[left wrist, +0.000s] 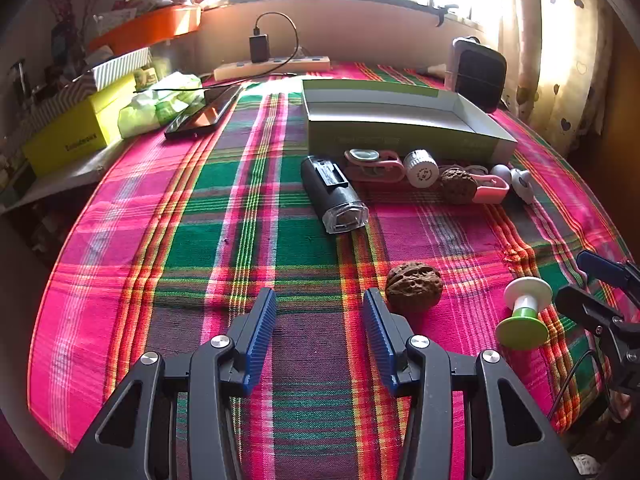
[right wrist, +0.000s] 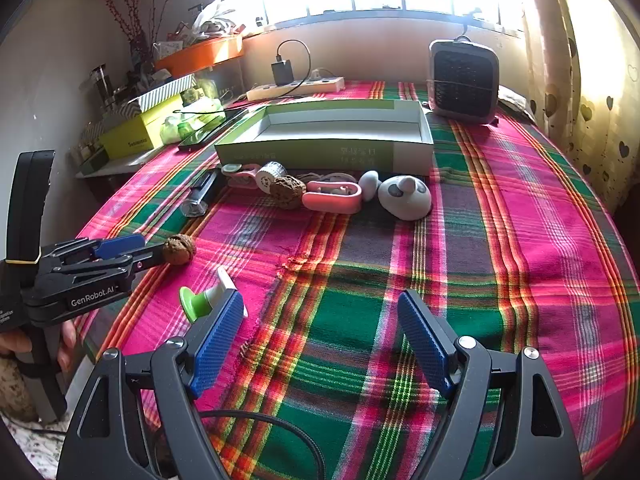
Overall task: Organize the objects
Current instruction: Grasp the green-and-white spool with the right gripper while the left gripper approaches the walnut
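Note:
In the left wrist view my left gripper point(left wrist: 320, 300) stands open over the plaid cloth, with nothing between its blue pads. A brown walnut point(left wrist: 414, 286) lies just outside its right finger. Right of that lies a green and white spool point(left wrist: 524, 314), close to my right gripper point(left wrist: 596, 288) at the frame's edge. In the right wrist view my right gripper point(right wrist: 320, 304) is wide open and holds nothing; the spool point(right wrist: 202, 300) sits by its left finger. The left gripper point(right wrist: 148, 254) reaches in from the left, its tip at the walnut point(right wrist: 180, 249). An open green box point(right wrist: 324, 148) stands at the back.
In front of the box lie a black device point(left wrist: 334, 196), pink clips point(right wrist: 332, 196), a white cap point(left wrist: 420, 166), a second walnut point(left wrist: 458, 184) and a white mouse-shaped item point(right wrist: 404, 196). A small heater point(right wrist: 464, 80), a power strip point(right wrist: 296, 86) and a phone point(left wrist: 204, 114) sit further back.

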A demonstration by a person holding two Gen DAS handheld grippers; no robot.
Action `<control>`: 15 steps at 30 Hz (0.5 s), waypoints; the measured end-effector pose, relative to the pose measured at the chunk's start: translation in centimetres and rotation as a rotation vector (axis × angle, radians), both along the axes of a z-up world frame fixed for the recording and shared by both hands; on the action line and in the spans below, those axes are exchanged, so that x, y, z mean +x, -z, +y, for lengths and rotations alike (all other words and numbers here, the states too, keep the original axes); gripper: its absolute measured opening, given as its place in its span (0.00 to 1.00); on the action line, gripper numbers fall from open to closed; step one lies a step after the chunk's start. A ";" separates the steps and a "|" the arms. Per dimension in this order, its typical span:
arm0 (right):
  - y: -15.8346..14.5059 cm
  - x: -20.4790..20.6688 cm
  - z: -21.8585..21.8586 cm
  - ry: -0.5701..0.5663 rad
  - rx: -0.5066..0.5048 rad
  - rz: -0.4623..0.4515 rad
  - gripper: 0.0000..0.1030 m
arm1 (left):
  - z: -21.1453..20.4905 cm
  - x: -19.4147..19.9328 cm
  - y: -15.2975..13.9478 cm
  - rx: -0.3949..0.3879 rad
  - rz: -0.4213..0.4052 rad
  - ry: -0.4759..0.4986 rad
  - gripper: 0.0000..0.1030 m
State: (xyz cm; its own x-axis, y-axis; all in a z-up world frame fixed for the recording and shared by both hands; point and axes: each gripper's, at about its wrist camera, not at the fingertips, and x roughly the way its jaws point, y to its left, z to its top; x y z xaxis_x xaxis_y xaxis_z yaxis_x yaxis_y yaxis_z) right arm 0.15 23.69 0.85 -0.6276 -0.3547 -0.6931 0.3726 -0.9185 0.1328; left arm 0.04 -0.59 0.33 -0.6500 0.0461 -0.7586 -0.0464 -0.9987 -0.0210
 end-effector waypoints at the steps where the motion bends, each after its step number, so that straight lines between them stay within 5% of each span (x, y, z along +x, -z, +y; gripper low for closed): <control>1: 0.0 0.0 0.0 -0.002 0.000 -0.001 0.77 | 0.0 0.0 0.0 0.000 0.000 0.000 0.42; 15: -1.3 1.6 -1.8 -0.210 -0.034 0.047 0.77 | 0.1 0.0 0.0 0.005 0.000 0.009 0.42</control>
